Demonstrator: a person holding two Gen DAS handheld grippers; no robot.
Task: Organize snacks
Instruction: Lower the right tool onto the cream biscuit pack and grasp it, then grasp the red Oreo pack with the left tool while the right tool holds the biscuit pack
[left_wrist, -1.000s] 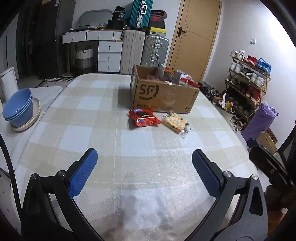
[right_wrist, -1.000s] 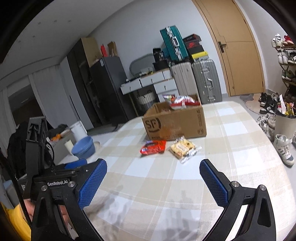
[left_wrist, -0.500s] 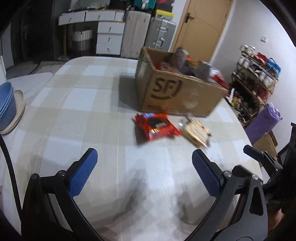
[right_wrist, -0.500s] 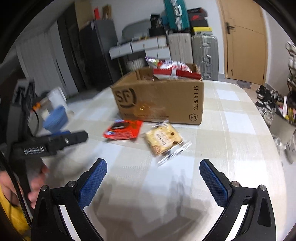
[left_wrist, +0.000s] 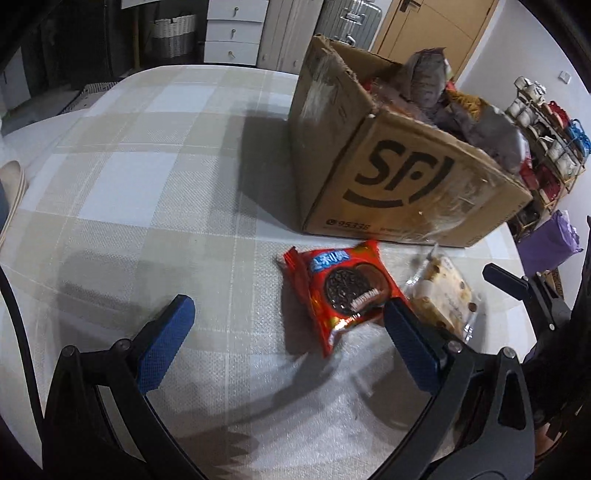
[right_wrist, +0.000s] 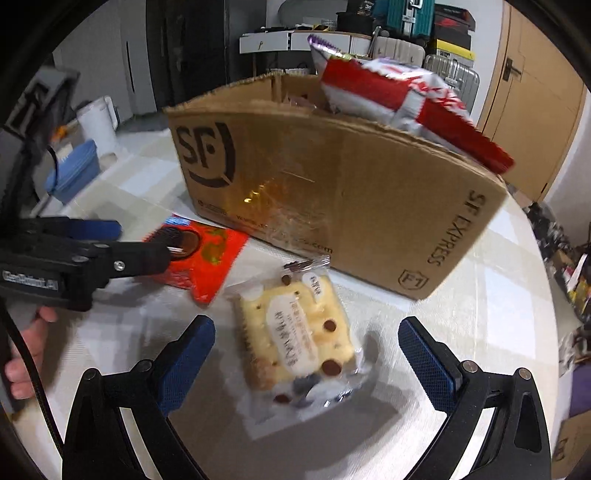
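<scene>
Snacks mostly boxed already in my brown cardboard carton (right_wrist: 332, 177); red cookie packet (left_wrist: 343, 291) and clear cracker pack (right_wrist: 295, 332) remain on tabletop (left_wrist: 147, 184). Left tool (left_wrist: 284, 332), right tool (right_wrist: 306, 354) both spread apart, empty.

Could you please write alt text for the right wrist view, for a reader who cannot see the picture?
The open right hand-held gripper hovers over a clear-wrapped biscuit pack lying on a checked tablecloth. Behind it stands a cardboard SF box full of snack bags, and at the left the left hand-held gripper reaches over a red cookie packet.
</scene>
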